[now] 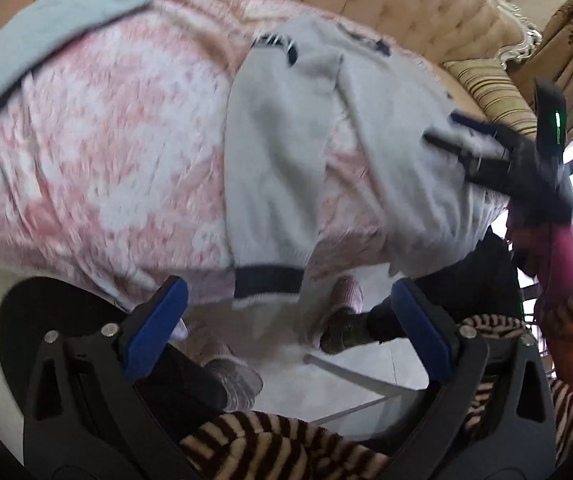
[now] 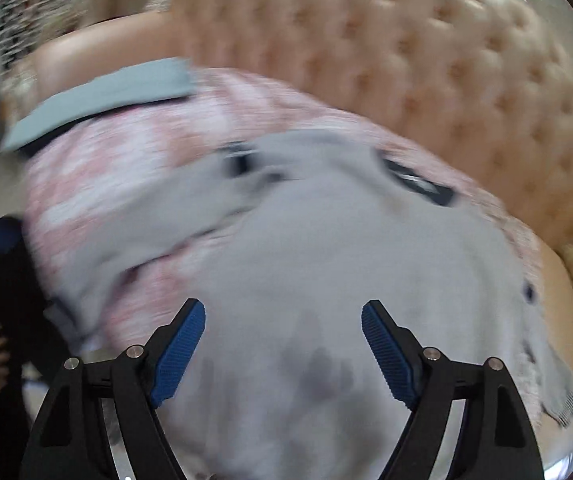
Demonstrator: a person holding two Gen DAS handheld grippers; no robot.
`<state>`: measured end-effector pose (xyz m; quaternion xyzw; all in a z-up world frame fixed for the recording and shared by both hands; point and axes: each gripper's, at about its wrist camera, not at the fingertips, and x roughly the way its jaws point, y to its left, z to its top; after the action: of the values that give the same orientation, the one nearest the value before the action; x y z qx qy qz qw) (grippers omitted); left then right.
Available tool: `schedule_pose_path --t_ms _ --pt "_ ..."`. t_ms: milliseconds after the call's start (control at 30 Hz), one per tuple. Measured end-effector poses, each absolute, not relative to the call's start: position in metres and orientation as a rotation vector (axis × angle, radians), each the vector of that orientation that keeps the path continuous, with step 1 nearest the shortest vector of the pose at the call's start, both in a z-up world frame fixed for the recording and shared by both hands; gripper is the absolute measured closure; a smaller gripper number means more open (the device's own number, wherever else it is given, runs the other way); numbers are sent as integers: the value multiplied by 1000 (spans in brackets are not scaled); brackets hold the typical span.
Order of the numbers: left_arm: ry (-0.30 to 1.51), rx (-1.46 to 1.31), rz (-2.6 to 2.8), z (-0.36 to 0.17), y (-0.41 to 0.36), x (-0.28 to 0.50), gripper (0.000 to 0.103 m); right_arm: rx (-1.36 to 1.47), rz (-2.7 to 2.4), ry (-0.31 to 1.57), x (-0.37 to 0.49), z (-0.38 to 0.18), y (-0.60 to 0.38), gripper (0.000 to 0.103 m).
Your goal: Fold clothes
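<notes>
Sweater (image 1: 282, 148), pale grey knit with dark navy cuffs and trim, lies spread on the pink patterned blanket (image 1: 98, 136) that covers the tufted sofa (image 1: 386, 4); one sleeve runs down to the seat's front edge, its navy cuff (image 1: 268, 282) hanging at 6 o'clock in the left wrist view. Left tool (image 1: 286, 320) is released, jaws wide, nothing between the pads, poised just below that cuff. Right tool (image 2: 284, 354) is likewise released, jaws wide over the sweater body with no cloth pinched; in the left wrist view it appears at 3 o'clock beside the garment's far edge. A folded light blue item (image 1: 46, 16) sits at 10 o'clock on the blanket. Material judgement: the knit is soft, light and limp, will sag and stretch, and offers no stiffness. Recommended hold points are the ribbed cuff and the hem corners, where the fabric is thicker and less prone to slipping. Both views are motion-blurred; fine detail cannot be confirmed.
</notes>
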<state>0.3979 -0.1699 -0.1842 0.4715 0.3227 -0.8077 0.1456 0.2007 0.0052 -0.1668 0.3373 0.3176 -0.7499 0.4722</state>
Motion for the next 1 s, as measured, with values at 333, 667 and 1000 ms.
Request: schedule_pose_path --t_ms 333,667,1000 --pt "1033 1454 -2252 -222 -165 399 35 982 -1935 762 150 -194 24 21" --pt "1169 1521 -2170 -250 -180 382 35 1043 -1933 697 143 -201 28 19" --pt "1149 1496 -2227 -235 -177 378 98 1071 -1948 670 141 -202 29 15"
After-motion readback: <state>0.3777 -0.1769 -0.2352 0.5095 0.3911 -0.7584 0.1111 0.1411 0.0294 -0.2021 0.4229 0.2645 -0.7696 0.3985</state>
